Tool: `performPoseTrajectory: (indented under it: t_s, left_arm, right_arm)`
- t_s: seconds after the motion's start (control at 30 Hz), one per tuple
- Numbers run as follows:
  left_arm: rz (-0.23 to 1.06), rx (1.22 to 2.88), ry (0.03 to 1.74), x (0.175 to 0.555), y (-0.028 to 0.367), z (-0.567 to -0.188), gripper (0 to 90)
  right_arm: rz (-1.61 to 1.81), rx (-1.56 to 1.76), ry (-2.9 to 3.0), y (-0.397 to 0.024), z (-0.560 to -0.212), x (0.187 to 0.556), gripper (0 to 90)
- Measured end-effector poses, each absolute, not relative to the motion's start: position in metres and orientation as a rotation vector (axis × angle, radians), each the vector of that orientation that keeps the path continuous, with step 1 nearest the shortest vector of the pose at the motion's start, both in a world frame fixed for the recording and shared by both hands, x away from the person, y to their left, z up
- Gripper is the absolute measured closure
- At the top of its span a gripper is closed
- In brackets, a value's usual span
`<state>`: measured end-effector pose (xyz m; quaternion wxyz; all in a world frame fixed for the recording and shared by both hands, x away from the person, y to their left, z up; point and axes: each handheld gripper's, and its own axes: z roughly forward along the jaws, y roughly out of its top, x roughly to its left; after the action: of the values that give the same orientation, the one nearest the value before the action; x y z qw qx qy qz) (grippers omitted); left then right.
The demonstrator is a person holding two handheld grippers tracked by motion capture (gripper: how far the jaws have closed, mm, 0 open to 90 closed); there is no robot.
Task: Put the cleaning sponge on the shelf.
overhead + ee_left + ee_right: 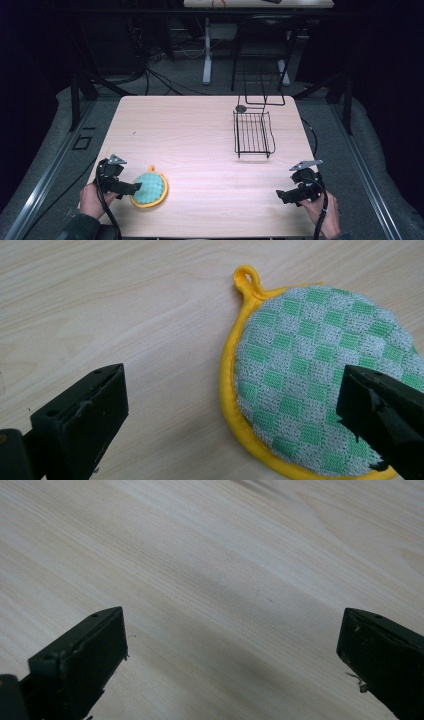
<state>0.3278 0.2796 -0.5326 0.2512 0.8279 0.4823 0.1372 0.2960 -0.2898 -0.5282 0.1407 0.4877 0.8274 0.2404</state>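
Lower right edge of round green-checked potholder (320, 375) cut off by frame and hidden behind black jaw.

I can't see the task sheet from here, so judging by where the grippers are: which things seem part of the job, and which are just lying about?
Probably in play:
- pot holder, with the open left gripper at its edge
- wire rack, the other item on the table
- right gripper, jaws open over bare wood

Just about:
- small dark round object behind the rack
- second table and floor cables beyond
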Motion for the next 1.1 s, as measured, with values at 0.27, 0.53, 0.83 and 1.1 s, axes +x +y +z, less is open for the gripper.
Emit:
performPoseTrajectory:
  t_s: [0.27, 0.53, 0.83, 1.1]
  left_arm:
    - [0.352, 2.237, 1.308, 0.330, 0.278, -0.532, 0.3]
    - [0.331, 2.211, 1.326, 0.340, 0.279, -0.532, 0.3]
    - [0.233, 2.282, 1.310, 0.352, 0.266, -0.542, 12.8]
    - [0.124, 2.241, 1.314, 0.351, 0.266, -0.547, 41.8]
  right_arm:
    - [0.704, 1.400, 2.393, -0.290, -0.528, 0.295, 0.0]
    - [0.708, 1.382, 2.402, -0.288, -0.528, 0.296, 0.0]
    - [0.705, 1.389, 2.418, -0.287, -0.528, 0.297, 0.0]
    - [0.704, 1.377, 2.415, -0.286, -0.528, 0.296, 0.0]
